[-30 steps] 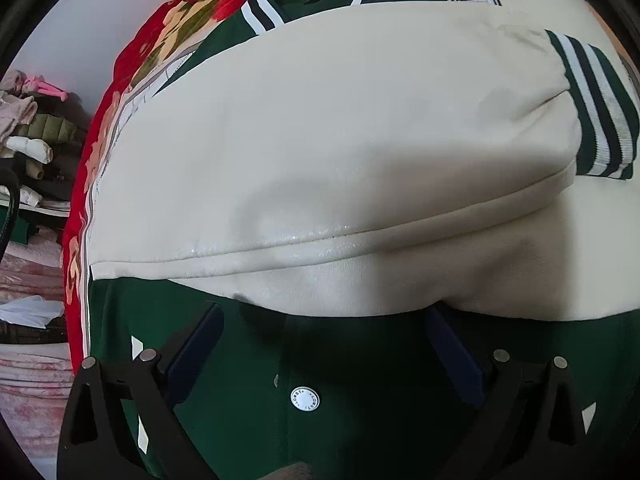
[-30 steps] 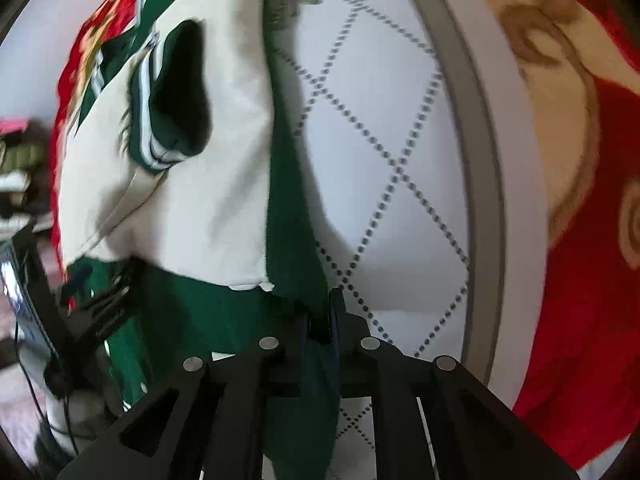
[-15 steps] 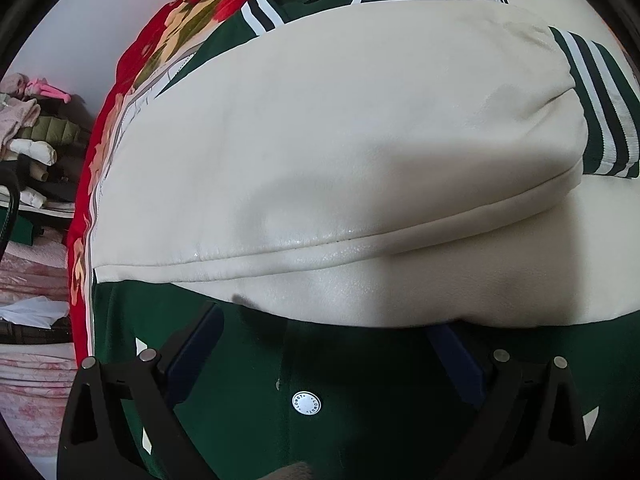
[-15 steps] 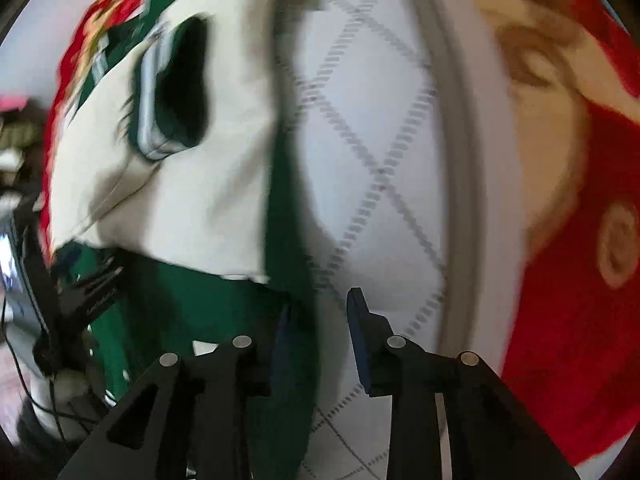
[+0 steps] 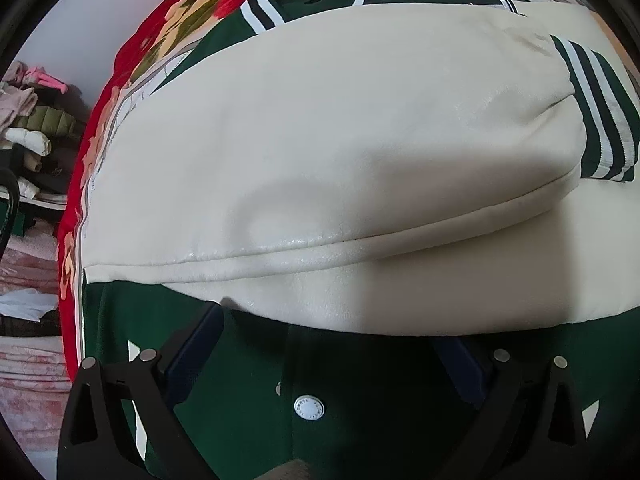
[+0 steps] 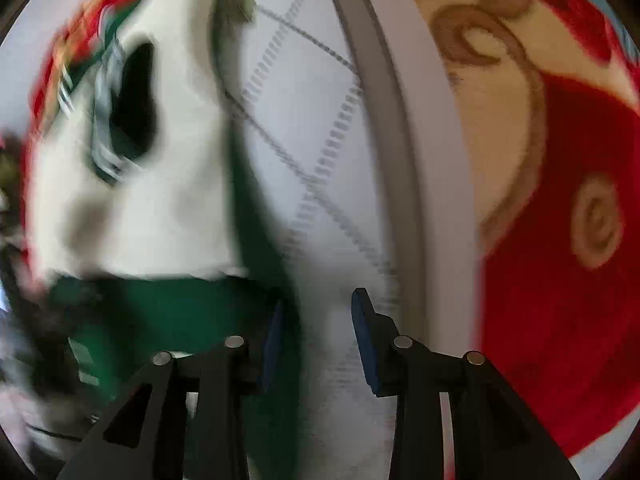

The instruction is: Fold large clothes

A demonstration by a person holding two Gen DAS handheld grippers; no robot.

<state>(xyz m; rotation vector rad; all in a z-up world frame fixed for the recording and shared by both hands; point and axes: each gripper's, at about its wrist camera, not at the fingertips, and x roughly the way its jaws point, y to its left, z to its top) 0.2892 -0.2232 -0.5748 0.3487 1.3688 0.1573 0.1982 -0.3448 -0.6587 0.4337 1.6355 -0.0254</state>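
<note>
A green varsity jacket (image 5: pixel 360 392) with cream sleeves (image 5: pixel 320 152) lies on a bed, both sleeves folded across its front. A striped cuff (image 5: pixel 600 120) lies at the right. My left gripper (image 5: pixel 328 344) is open, its fingers spread over the green front near a white snap button (image 5: pixel 308 407). In the right wrist view, which is blurred, my right gripper (image 6: pixel 316 332) is open at the jacket's green side edge (image 6: pixel 264 280), with nothing between its pads. The cream sleeve (image 6: pixel 152 200) and its dark cuff opening (image 6: pixel 132 100) lie to the left.
A red floral blanket (image 6: pixel 560 280) covers the bed, with a white quilted panel (image 6: pixel 312 120) and grey band under the jacket's right side. A heap of clothes (image 5: pixel 32 120) lies on shelves at the far left.
My right gripper has opened and let go of the jacket's green edge, then shifted slightly right. My left gripper has stayed open over the jacket's front.
</note>
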